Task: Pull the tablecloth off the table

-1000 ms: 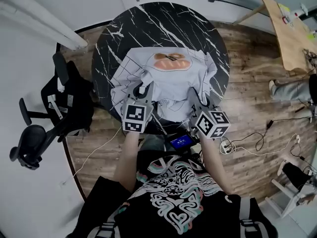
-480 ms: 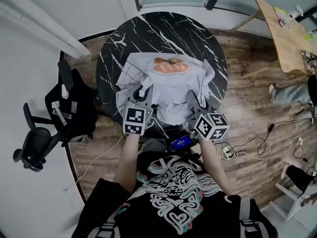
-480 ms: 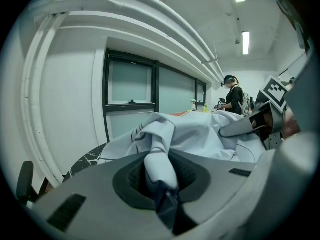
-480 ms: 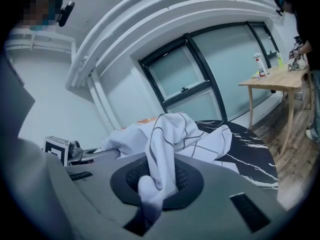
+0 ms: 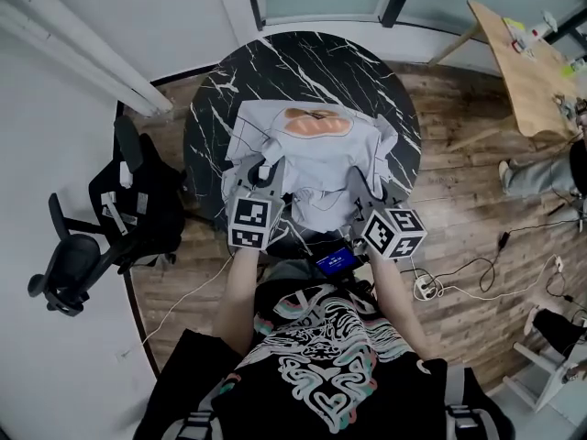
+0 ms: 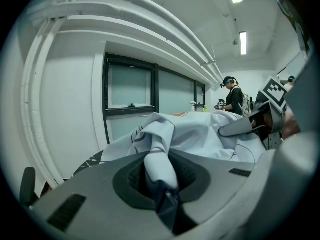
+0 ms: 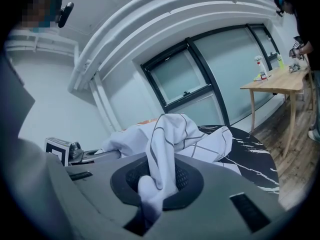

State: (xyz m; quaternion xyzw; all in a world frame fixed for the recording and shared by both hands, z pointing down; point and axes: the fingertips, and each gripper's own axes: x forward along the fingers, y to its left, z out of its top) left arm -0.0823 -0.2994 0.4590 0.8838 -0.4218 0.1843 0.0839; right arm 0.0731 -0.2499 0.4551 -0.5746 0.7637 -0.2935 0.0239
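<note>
A pale grey tablecloth (image 5: 312, 159) with thin dark grid lines and an orange print lies bunched on the near half of a round black marble table (image 5: 303, 71). My left gripper (image 5: 263, 174) is shut on a pinched fold of the tablecloth (image 6: 159, 159) at its near left edge. My right gripper (image 5: 359, 183) is shut on another fold of the tablecloth (image 7: 159, 164) at its near right edge. Both grippers are at the table's near rim, close to the person's body. Cloth fills the gap between each pair of jaws.
A black office chair (image 5: 101, 218) stands to the left of the table. A wooden table (image 5: 527, 62) stands at the far right, with cables (image 5: 477, 269) and a power strip on the wood floor. Windows run behind the marble table. A person (image 6: 234, 98) stands in the distance.
The cloth has gathered a little more toward the near edge of the table. Both grippers have kept their hold and stay near the same spot.
</note>
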